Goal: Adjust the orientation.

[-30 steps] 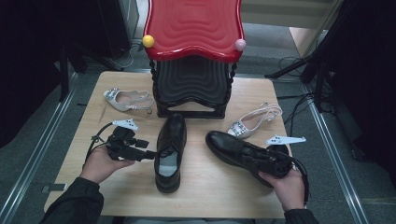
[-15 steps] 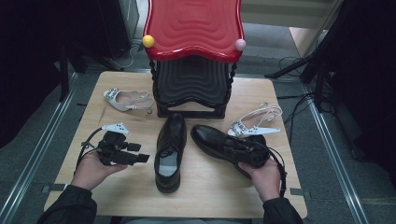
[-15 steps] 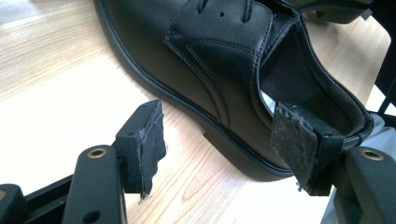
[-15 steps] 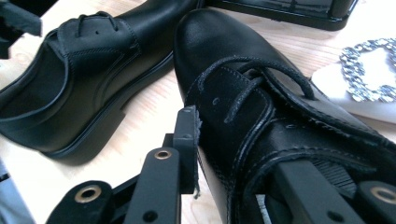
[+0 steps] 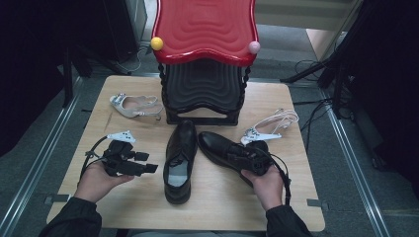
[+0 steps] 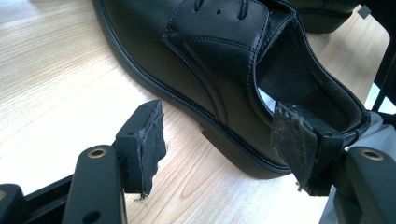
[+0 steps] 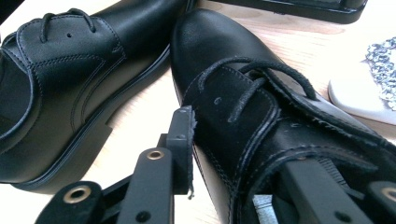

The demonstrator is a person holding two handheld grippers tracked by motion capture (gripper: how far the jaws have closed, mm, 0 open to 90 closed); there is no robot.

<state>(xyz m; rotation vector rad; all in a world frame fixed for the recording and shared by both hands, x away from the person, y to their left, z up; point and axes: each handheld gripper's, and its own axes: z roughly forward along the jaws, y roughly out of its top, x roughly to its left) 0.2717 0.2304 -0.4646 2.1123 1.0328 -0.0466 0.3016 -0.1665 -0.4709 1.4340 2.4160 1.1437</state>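
Two black lace-up shoes lie mid-table. The left shoe [image 5: 179, 163] [image 6: 196, 60] [image 7: 65, 74] points away from me. The right shoe [image 5: 220, 148] [image 7: 219, 51] lies slanted, its toe beside the left shoe's toe. My right gripper [image 5: 247, 157] [image 7: 238, 144] is at this shoe's opening, one jaw inside and one outside the side wall. Its jaws have just been opening and the pads look loose on the leather. My left gripper [image 5: 147, 163] [image 6: 219, 135] hovers open and empty just left of the left shoe's heel.
A red-topped stool [image 5: 205, 29] on stacked black stools stands at the table's back. A silver heeled shoe [image 5: 133, 105] lies back left. A white strappy sandal [image 5: 272, 126] [image 7: 369, 88] lies right of the stools. Bare wooden table [image 5: 123, 207] stretches along the front edge.
My right gripper has dragged the right black shoe leftward until its toe sits beside the left shoe. Its jaws have widened. The left gripper has barely shifted.
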